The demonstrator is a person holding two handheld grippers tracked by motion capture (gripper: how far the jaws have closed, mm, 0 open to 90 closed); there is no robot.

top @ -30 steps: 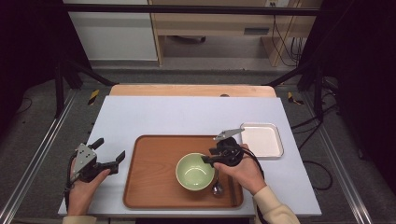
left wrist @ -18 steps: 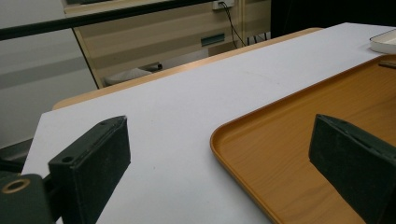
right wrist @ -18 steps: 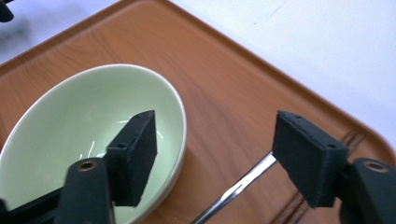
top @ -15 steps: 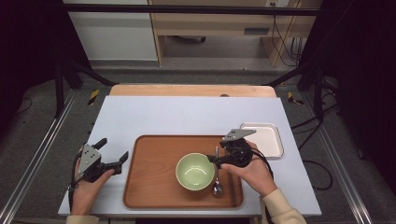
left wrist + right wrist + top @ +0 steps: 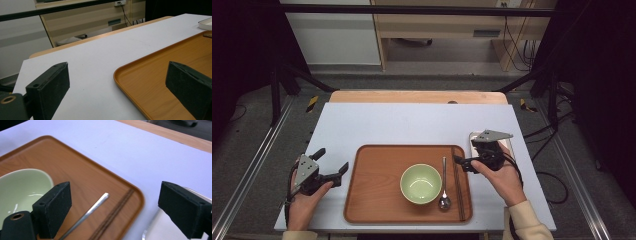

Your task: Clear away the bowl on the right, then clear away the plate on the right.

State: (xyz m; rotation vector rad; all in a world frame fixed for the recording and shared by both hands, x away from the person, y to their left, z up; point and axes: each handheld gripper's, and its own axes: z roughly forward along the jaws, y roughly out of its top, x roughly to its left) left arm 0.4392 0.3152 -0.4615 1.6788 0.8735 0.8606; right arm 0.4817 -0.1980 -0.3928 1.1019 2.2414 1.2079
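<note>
Right gripper lifted off the tray, jaws opened, chopsticks left beside the spoon

Moved since the earlier frames: right gripper (image 5: 463,162), then low over the tray's right part beside the bowl, now off past the tray's right edge, above the white dish. Jaws just opened further, now spread wide with nothing between the pads. Left gripper (image 5: 333,166) unmoved, resting on the white table top just off the tray's left edge.

Nearest, at the bottom of the high view: two hands, a pale sleeve (image 5: 527,220) on the right wrist. Left hand (image 5: 304,200) wrapped around the left gripper, jaws wide apart and holding nothing; seen along those jaws, bare table (image 5: 95,75) and the tray's left rim between them.

Next, wooden tray (image 5: 377,190) lying flat on the table. On it, right of middle, pale green bowl (image 5: 421,183), upright. Just right of the bowl, metal spoon (image 5: 444,185), head toward the person, handle pointing away. Just right of the spoon, near the tray's right rim, dark chopsticks (image 5: 457,185), lying side by side along that rim, apart from the gripper.

Farther right, white dish (image 5: 510,145) on the table, partly hidden under the right gripper.

Beyond, the rest of the white table top, then a wooden strip (image 5: 412,96) along its far edge
</note>
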